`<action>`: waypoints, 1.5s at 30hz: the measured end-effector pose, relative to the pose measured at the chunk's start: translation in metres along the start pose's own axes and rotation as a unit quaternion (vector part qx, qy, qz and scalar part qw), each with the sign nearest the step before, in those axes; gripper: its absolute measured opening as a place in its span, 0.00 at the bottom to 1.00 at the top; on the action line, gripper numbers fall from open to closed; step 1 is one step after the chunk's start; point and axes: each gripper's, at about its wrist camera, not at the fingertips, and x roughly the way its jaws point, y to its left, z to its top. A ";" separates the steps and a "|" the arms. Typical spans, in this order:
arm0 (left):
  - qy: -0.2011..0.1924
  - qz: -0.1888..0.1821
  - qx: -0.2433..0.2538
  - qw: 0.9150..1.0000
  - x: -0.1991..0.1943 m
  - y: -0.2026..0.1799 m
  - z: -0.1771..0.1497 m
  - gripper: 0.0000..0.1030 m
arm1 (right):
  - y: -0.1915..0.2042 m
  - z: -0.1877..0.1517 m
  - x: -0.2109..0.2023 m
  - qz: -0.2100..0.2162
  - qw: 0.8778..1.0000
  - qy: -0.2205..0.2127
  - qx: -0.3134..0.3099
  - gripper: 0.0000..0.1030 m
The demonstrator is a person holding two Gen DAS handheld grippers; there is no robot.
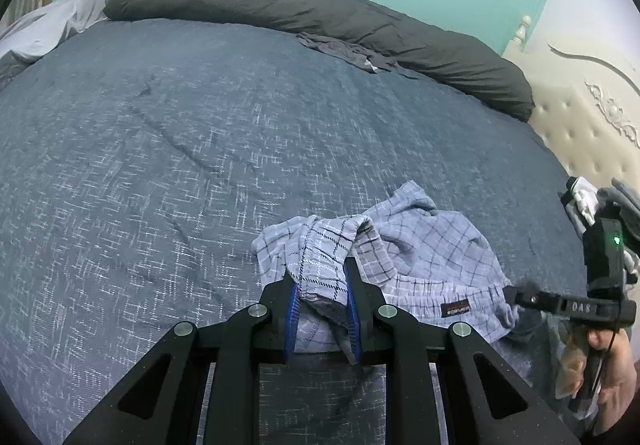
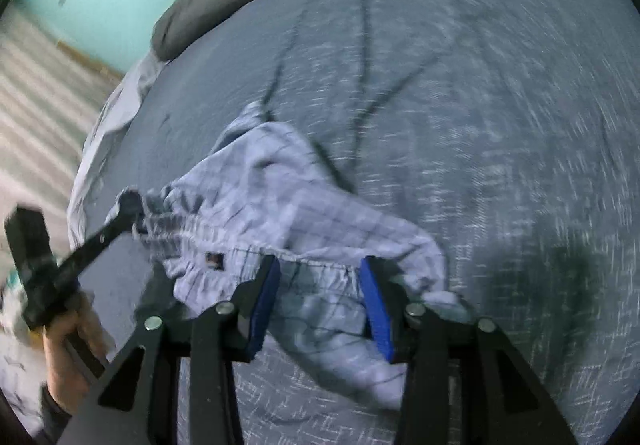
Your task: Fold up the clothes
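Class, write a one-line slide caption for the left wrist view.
Left gripper pinches checked shorts on a blue bedspread.

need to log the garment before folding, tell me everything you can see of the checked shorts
The checked shorts are light blue-grey woven cloth with thin dark check lines, a gathered elastic waistband and a small dark label on it. They lie crumpled and unfolded on the blue-grey bedspread. The left gripper is shut on a bunched fold of the cloth, lifting it into a ridge. The right gripper stands open astride the waistband, its blue pads either side of the cloth and not pressing on it.
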 end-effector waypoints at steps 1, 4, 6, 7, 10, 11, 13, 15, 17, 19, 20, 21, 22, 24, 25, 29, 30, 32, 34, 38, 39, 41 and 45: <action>0.000 0.000 -0.001 1.000 0.000 0.000 0.000 0.21 | 0.003 -0.001 0.000 -0.002 1.000 0.000 -0.006 0.35; -0.001 0.000 -0.004 1.000 -0.001 0.001 0.000 0.21 | 0.010 -0.003 -0.001 -0.010 1.000 -0.003 -0.027 0.17; -0.001 0.001 -0.006 1.000 -0.001 0.002 0.000 0.21 | 0.011 -0.005 -0.001 -0.013 0.999 -0.004 -0.038 0.13; -0.001 0.002 -0.007 1.000 -0.001 0.003 0.000 0.21 | 0.012 -0.005 -0.001 -0.015 0.999 -0.006 -0.042 0.10; 0.000 0.002 -0.013 1.000 0.000 0.005 0.000 0.21 | 0.009 -0.004 -0.003 -0.021 0.999 -0.020 -0.035 0.06; 0.000 0.002 -0.015 1.000 0.000 0.006 0.000 0.21 | 0.008 -0.003 -0.005 -0.022 0.999 -0.027 -0.029 0.05; -0.001 0.004 -0.016 1.000 0.000 0.007 0.001 0.21 | 0.004 -0.001 -0.011 -0.028 0.998 -0.045 -0.018 0.02; 0.000 0.004 -0.017 1.000 0.000 0.008 0.000 0.21 | -0.002 0.001 -0.017 -0.028 0.998 -0.057 -0.006 0.01; 0.000 0.003 -0.019 1.000 0.000 0.008 0.000 0.21 | -0.008 0.003 -0.019 -0.024 0.998 -0.062 0.009 0.01; 0.001 0.003 -0.019 1.000 0.001 0.008 0.000 0.21 | -0.015 0.004 -0.015 -0.017 0.998 -0.050 0.025 0.03; 0.001 0.003 -0.018 1.000 0.001 0.008 0.000 0.21 | -0.019 0.004 -0.011 -0.013 0.999 -0.038 0.035 0.03; 0.002 0.002 -0.018 1.000 0.000 0.007 0.000 0.21 | -0.022 0.002 -0.008 -0.013 0.999 -0.032 0.043 0.05; 0.002 0.003 -0.019 1.000 0.001 0.007 0.000 0.21 | -0.024 0.000 -0.007 -0.011 0.998 -0.028 0.047 0.11; 0.002 0.003 -0.019 1.000 0.001 0.008 0.000 0.21 | -0.024 -0.001 -0.006 -0.001 0.999 -0.022 0.050 0.37; 0.002 0.003 -0.018 1.000 0.001 0.008 0.000 0.21 | -0.023 -0.001 -0.006 0.002 0.999 -0.019 0.048 0.49; 0.003 0.002 -0.018 1.000 0.001 0.007 0.000 0.21 | -0.022 -0.003 -0.005 0.003 0.999 -0.008 0.035 0.49; 0.004 0.002 -0.018 1.000 0.001 0.007 0.000 0.21 | -0.022 -0.004 -0.004 0.003 0.999 -0.007 0.033 0.47; 0.004 0.002 -0.019 1.000 0.001 0.007 0.000 0.21 | -0.019 -0.005 -0.003 0.001 1.000 -0.007 0.027 0.30; 0.004 0.002 -0.022 1.000 0.001 0.007 -0.001 0.21 | -0.016 -0.004 -0.007 -0.003 1.000 -0.017 0.014 0.12; 0.003 0.003 -0.031 1.000 0.001 0.011 0.000 0.22 | -0.015 -0.001 -0.021 -0.007 0.999 -0.052 0.010 0.07; 0.002 0.002 -0.033 0.999 0.000 0.012 0.000 0.22 | -0.016 0.000 -0.026 -0.008 0.998 -0.062 0.012 0.06; 0.002 0.000 -0.036 0.999 0.000 0.013 0.000 0.22 | -0.016 0.001 -0.034 -0.008 0.997 -0.079 0.012 0.06; 0.002 0.001 -0.034 0.999 0.000 0.012 0.002 0.40 | -0.016 0.003 -0.043 -0.002 0.994 -0.106 0.013 0.06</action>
